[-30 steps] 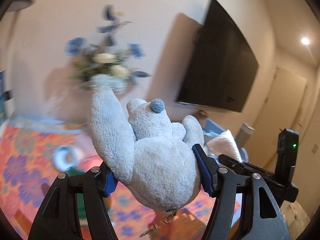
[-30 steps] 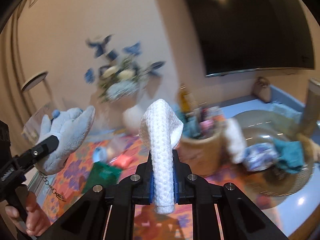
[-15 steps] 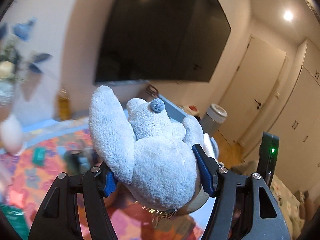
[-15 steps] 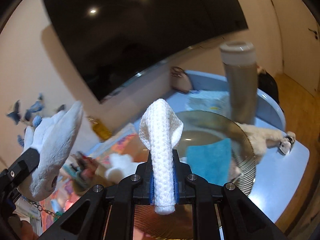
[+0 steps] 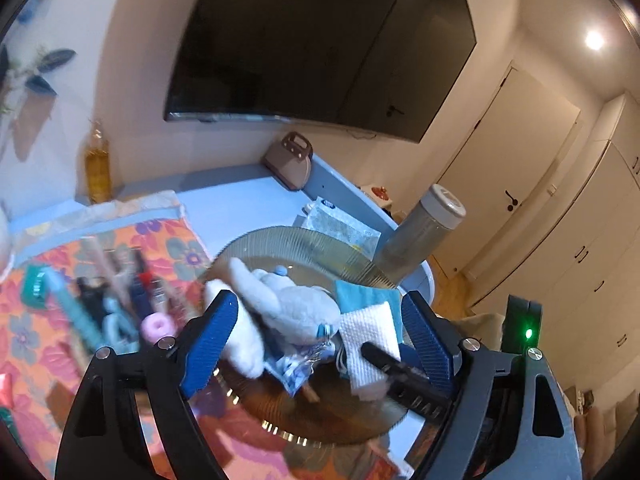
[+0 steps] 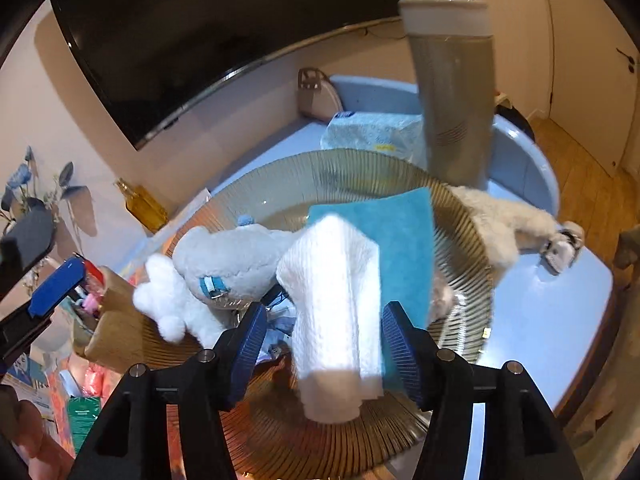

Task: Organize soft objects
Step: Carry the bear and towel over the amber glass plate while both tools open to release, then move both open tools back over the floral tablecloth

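Observation:
A pale blue plush bear lies in a ribbed glass bowl. My left gripper is open above it, jaws wide apart, holding nothing. A white knitted cloth lies in the bowl over a teal cloth. My right gripper is open, its jaws standing either side of the white cloth without pinching it. A small white plush lies at the bowl's left rim.
A tall grey cylinder stands behind the bowl. A cream plush hangs over the right rim. A tissue pack, a handbag, an oil bottle and a basket of small items sit around it.
Both grippers came down over the bowl and opened. The blue bear and the white cloth were let go and now lie in the bowl.

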Tool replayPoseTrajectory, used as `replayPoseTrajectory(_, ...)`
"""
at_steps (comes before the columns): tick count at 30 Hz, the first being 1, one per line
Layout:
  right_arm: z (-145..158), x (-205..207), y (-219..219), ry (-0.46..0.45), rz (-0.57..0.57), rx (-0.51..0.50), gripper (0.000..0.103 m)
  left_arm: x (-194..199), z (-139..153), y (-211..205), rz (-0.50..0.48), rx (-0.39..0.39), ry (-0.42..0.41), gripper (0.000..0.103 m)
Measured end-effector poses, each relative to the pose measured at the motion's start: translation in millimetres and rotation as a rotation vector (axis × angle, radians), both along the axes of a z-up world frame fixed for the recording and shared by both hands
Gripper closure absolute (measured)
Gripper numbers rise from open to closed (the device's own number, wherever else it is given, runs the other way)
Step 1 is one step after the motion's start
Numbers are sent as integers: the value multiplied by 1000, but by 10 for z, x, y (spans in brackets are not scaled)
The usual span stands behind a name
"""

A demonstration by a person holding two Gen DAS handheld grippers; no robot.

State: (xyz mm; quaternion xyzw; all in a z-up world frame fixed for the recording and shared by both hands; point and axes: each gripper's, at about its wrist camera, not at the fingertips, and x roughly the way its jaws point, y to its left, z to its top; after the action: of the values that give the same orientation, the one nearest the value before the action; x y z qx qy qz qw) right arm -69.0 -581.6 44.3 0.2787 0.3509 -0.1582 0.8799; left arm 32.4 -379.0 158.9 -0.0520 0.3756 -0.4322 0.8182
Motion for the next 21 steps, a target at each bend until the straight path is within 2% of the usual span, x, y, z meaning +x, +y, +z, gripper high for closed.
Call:
replayPoseTrajectory(4, 204, -213, 4, -65, -22, 6, 30, -136, 183, 386, 25, -40, -33, 20)
replayPoseTrajectory(7, 423, -392, 148, -129, -18, 0, 29, -290, 335, 774, 74, -48, -80, 20)
replayPoseTrajectory(10, 601, -463, 445, -200, 41, -28, 18, -432, 477, 1218, 139, -42, -123, 20)
replayPoseTrajectory(13, 739, -522, 932, -311, 133, -30, 15, -512, 550, 1752, 193, -111, -66, 20)
replayPoseTrajectory(15, 782, -487, 1322, -364, 218, -33, 5, -587, 595, 2122, 250, -152, -53, 20)
replayPoseTrajectory(16, 779, -447, 1466, -371, 250, -44, 0, -659, 636, 2328, 295, -139, -88, 20)
replayPoseTrajectory(19, 684, -237, 2185, -356, 420, -109, 0, -855, 691, 2739, 420, -41, -214, 20)
replayPoseTrajectory(21, 492, -91, 2592, -345, 546, -101, 0, -934, 658, 2986, 470, 7, -245, 20)
